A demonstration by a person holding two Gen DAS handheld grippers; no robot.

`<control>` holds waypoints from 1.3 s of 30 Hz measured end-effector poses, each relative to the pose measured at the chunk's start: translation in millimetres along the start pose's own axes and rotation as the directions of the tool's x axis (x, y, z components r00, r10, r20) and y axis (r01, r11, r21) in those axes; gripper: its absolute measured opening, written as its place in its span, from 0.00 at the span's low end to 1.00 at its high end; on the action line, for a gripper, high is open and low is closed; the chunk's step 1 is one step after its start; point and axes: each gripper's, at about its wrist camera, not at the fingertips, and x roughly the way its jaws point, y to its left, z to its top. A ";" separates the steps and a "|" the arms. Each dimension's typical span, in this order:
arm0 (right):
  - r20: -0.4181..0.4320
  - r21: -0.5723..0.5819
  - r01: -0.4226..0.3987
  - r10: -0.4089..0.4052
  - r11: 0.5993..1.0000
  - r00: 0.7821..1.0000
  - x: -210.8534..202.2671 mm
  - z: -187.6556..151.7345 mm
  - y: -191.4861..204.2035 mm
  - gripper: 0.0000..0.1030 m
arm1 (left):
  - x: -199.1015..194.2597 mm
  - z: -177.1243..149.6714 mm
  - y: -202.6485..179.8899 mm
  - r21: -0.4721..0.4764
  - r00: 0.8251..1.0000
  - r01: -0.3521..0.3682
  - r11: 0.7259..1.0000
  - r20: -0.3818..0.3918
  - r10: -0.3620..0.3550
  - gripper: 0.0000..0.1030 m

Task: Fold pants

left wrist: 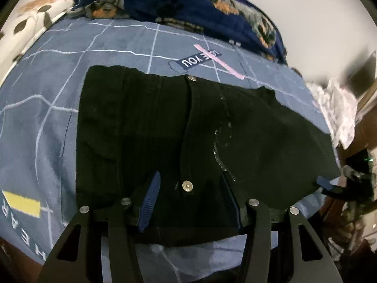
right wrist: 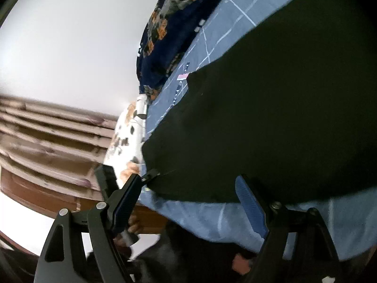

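Black pants (left wrist: 188, 122) lie folded on a blue bedsheet (left wrist: 47, 118) with white lines, a metal button (left wrist: 187, 185) near their front edge. My left gripper (left wrist: 190, 200) hovers over that near edge with its blue pads (left wrist: 150, 200) about half apart; the button and fabric sit between them and nothing is pinched. In the right wrist view the pants (right wrist: 271, 118) fill the right side. My right gripper (right wrist: 188, 200) stands wide open at their near corner, over the fabric edge and the sheet. One of its blue fingers (left wrist: 324, 182) shows at the pants' right corner.
A dark blue blanket (left wrist: 212, 7) with orange and grey patches is heaped at the far side of the bed. A white spotted pillow (left wrist: 30, 23) lies far left. Wooden furniture (right wrist: 47, 136) and a pale patterned cloth (left wrist: 337, 110) stand beyond the bed's edge.
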 end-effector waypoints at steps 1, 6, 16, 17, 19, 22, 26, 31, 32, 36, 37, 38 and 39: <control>-0.004 0.004 -0.006 0.006 1.000 1.000 3.1 2.7 -3.1 0.78 | -1.5 -1.7 -2.5 0.014 1.000 -0.007 1.000 -0.006 0.007 0.52; -0.062 0.166 -0.165 0.178 0.972 0.982 14.5 -1.7 -18.6 0.78 | -3.8 -2.4 -9.5 0.035 1.000 -0.004 0.999 -0.023 0.005 0.52; -0.095 0.246 -0.114 0.141 0.962 0.985 34.1 -16.7 -23.7 0.75 | -1.3 -4.9 1.9 -0.036 0.999 0.038 0.999 -0.017 -0.039 0.52; -0.097 0.236 -0.086 0.112 0.968 0.989 35.6 -16.4 -20.5 0.75 | -1.1 -4.9 1.0 -0.032 0.999 0.034 0.999 -0.017 -0.035 0.52; -0.093 0.236 -0.036 0.059 0.971 0.994 37.6 -17.6 -15.6 0.74 | -0.5 -4.7 -0.2 -0.029 0.999 0.028 0.999 -0.014 -0.029 0.52; -0.065 0.305 0.021 -0.001 0.952 0.998 34.2 -20.8 -16.3 0.67 | -0.4 -4.5 -0.2 -0.029 0.999 0.028 0.999 -0.014 -0.028 0.52; -0.026 0.349 0.060 -0.054 0.935 0.998 26.4 -23.7 -15.4 0.66 | 0.5 -4.6 1.4 -0.046 0.999 0.041 0.998 -0.014 -0.041 0.52; 0.074 0.446 0.000 -0.037 0.895 0.997 14.0 -21.0 -37.8 0.65 | 0.7 -4.8 2.6 -0.044 0.999 0.044 0.998 -0.010 -0.044 0.52; 0.073 0.435 0.003 -0.038 0.900 0.997 14.8 -21.0 -36.9 0.65 | 0.9 -4.9 2.6 -0.041 0.999 0.043 0.998 -0.010 -0.043 0.53; 0.057 0.370 0.018 -0.042 0.929 0.998 24.2 -19.9 -25.1 0.61 | 1.2 -5.2 0.0 -0.028 0.999 0.040 0.999 -0.006 -0.040 0.56; 0.040 0.342 0.035 -0.051 0.939 0.998 29.3 -19.7 -22.5 0.45 | 1.2 -5.2 -0.8 -0.023 0.999 0.037 0.999 -0.006 -0.038 0.56; 0.022 0.327 0.048 -0.058 0.944 0.998 34.7 -19.4 -21.6 0.32 | 1.3 -4.9 -1.0 -0.017 0.999 0.034 0.999 -0.006 -0.034 0.56; -0.004 0.317 0.067 -0.069 0.946 0.998 42.1 -19.4 -24.4 0.08 | 0.6 -5.1 -1.7 -0.017 0.999 0.034 0.999 -0.007 -0.034 0.56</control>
